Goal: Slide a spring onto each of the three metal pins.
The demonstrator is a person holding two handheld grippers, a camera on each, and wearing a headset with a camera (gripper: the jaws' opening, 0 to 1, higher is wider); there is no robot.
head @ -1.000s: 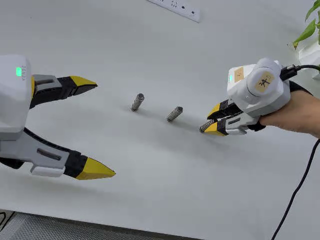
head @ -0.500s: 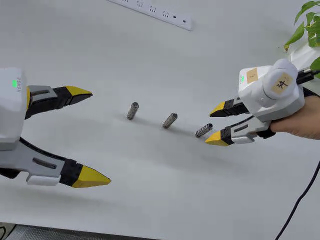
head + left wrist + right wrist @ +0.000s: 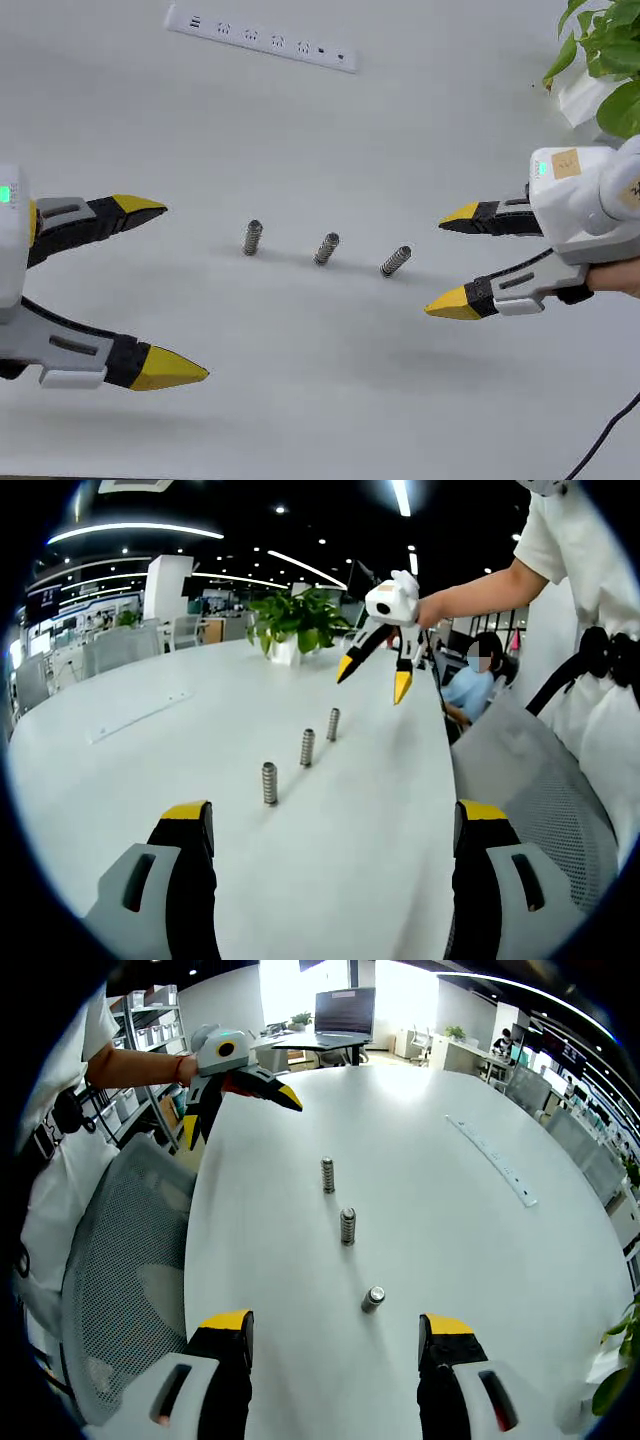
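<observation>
Springs [image 3: 326,248] stand in a row of three near the middle of the white table [image 3: 330,400], upright or slightly leaning. A metal pin [image 3: 373,1299] shows at the top of one. The left gripper [image 3: 185,290] hovers well to their left, jaws wide apart and empty. The right gripper [image 3: 435,267] hovers just right of the row, jaws apart, holding nothing. A power strip [image 3: 262,38] lies farther back, and a potted plant [image 3: 600,50] sits at the far right.

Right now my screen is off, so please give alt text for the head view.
Three upright springs stand in a row on a white table, between the open left gripper and open right gripper. A power strip lies behind.
</observation>
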